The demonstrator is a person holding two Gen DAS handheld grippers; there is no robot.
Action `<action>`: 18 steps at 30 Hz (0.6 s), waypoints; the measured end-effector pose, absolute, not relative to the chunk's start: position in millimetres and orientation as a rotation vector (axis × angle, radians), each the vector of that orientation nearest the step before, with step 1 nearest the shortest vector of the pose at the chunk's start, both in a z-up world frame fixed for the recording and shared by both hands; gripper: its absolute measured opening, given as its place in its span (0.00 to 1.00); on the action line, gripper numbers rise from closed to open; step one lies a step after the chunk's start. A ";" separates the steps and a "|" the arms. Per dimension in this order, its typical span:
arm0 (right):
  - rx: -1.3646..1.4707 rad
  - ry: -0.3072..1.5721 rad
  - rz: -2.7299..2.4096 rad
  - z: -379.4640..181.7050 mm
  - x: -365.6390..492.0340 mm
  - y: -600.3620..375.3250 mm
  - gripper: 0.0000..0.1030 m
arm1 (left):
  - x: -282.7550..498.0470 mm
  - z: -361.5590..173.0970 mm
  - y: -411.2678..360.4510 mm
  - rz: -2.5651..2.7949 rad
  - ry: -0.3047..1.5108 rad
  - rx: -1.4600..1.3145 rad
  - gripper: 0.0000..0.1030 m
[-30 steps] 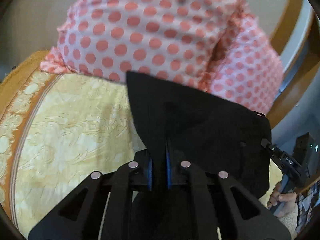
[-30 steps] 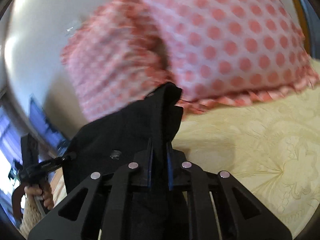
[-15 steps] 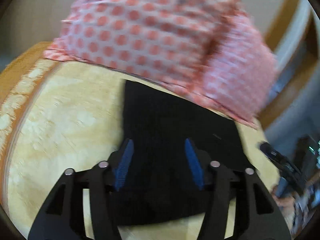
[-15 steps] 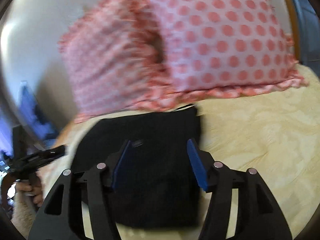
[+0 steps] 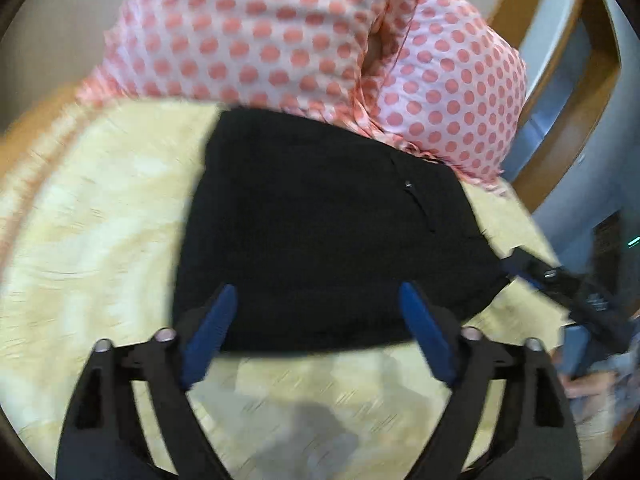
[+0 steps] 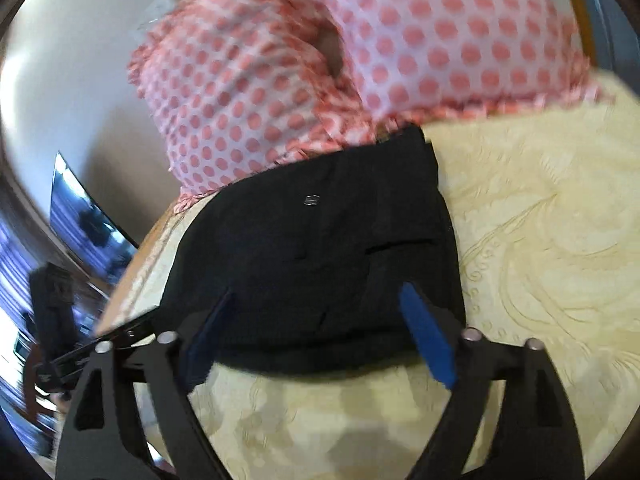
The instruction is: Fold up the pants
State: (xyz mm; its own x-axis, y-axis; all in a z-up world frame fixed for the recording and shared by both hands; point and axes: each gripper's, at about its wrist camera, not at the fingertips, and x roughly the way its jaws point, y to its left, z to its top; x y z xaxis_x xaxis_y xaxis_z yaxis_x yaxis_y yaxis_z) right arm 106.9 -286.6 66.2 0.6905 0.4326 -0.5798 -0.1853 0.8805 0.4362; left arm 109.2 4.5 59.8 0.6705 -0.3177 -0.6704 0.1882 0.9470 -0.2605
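Two pillows (image 5: 304, 40), one folded pants (image 5: 320, 232), both grippers (image 5: 320, 320) spread.

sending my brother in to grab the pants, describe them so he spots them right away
Start at the yellow patterned bedspread and go toward the pink polka-dot pillows at its head. The pants lie folded into a flat, compact rectangle, their far edge by the pillows' frilled hem. They are the only plain black item, with a small metal fastener on top.
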 end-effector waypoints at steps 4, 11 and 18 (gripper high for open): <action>0.195 0.677 0.268 60.7 67.7 -258.3 0.99 | 65.2 53.8 5.5 -0.185 0.721 -0.038 0.96; 0.110 0.718 0.182 29.2 41.9 -234.9 0.99 | 32.4 27.7 16.1 -0.112 0.751 0.004 0.98; 0.058 0.742 0.165 19.1 36.6 -224.2 0.99 | 28.0 19.2 10.5 -0.098 0.757 0.036 0.98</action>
